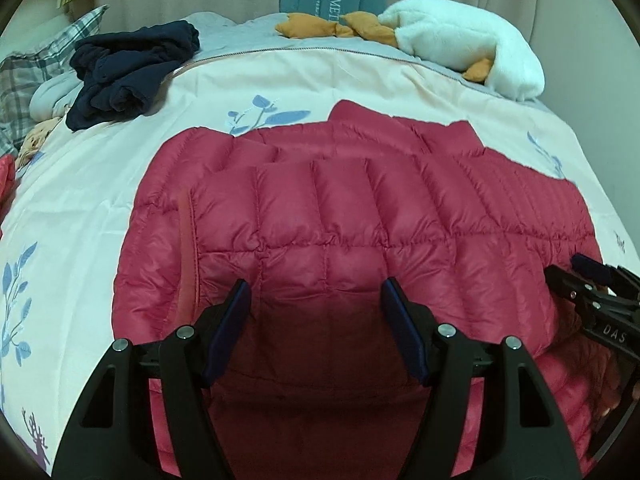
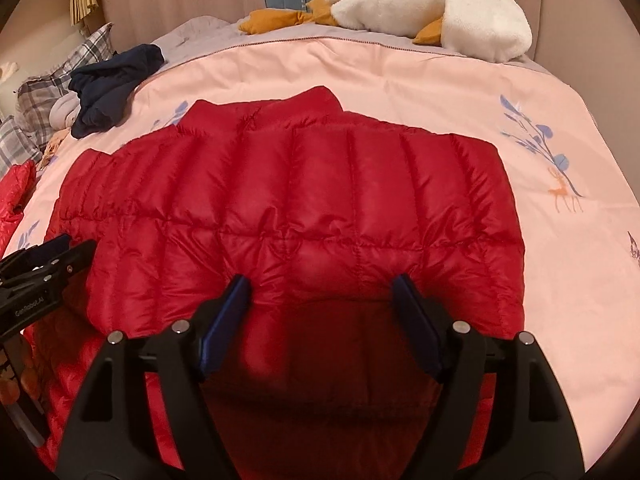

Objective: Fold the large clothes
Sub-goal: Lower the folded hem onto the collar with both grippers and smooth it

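A red quilted down jacket (image 1: 340, 216) lies flat on the pink bed cover (image 1: 100, 200), collar toward the far side, both sides folded in over its middle. It fills the right wrist view too (image 2: 300, 208). My left gripper (image 1: 316, 292) is open, its jaws wide apart just above the jacket's near hem on the left part. My right gripper (image 2: 320, 288) is open above the hem on the right part. The right gripper shows at the right edge of the left wrist view (image 1: 592, 284). The left gripper shows at the left edge of the right wrist view (image 2: 48, 260).
A crumpled navy garment (image 1: 132, 72) lies at the far left of the bed beside plaid pillows (image 1: 44, 60). A white plush goose (image 1: 472, 44) with orange feet lies at the far right. Another red garment (image 2: 14, 196) sits at the left edge. Curtains hang behind.
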The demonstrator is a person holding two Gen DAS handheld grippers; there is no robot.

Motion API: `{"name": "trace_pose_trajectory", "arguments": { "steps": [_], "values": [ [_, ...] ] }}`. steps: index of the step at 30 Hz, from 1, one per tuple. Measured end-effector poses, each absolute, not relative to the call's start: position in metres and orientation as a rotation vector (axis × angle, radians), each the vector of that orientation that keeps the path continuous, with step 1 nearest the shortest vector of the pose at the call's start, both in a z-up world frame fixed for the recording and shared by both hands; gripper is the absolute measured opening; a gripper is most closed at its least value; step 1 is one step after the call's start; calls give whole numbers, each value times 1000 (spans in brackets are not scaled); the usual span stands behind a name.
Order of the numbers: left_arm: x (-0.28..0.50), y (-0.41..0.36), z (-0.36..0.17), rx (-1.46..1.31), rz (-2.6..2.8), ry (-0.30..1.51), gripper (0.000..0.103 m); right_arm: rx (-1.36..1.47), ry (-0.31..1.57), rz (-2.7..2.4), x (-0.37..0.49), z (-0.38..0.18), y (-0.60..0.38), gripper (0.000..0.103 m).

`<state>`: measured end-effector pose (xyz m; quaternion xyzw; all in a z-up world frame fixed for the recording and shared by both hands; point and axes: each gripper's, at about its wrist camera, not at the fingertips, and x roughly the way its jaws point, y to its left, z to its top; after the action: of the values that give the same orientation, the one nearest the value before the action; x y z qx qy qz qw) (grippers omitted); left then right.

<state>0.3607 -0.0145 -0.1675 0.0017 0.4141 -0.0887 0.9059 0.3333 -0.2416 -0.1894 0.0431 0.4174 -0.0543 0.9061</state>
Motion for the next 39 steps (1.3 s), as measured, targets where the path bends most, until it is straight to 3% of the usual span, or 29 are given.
{"name": "trace_pose_trajectory", "arguments": {
  "steps": [7, 13, 20, 26, 39],
  "values": [
    [362, -14, -169, 12, -182, 866, 69, 91, 855, -123, 331, -181, -241, 76],
    [363, -14, -169, 15, -185, 868, 69, 73, 737, -186, 334, -146, -248, 76],
    [363, -15, -170, 19, -192, 866, 69, 166, 896, -266, 380, -180, -278, 76],
    [363, -16, -171, 23, -193, 868, 69, 133, 926, -267, 386, -191, -273, 78],
    [362, -16, -171, 16, -186, 879, 69, 22, 807, -138, 317, -154, -242, 76]
  ]
}}
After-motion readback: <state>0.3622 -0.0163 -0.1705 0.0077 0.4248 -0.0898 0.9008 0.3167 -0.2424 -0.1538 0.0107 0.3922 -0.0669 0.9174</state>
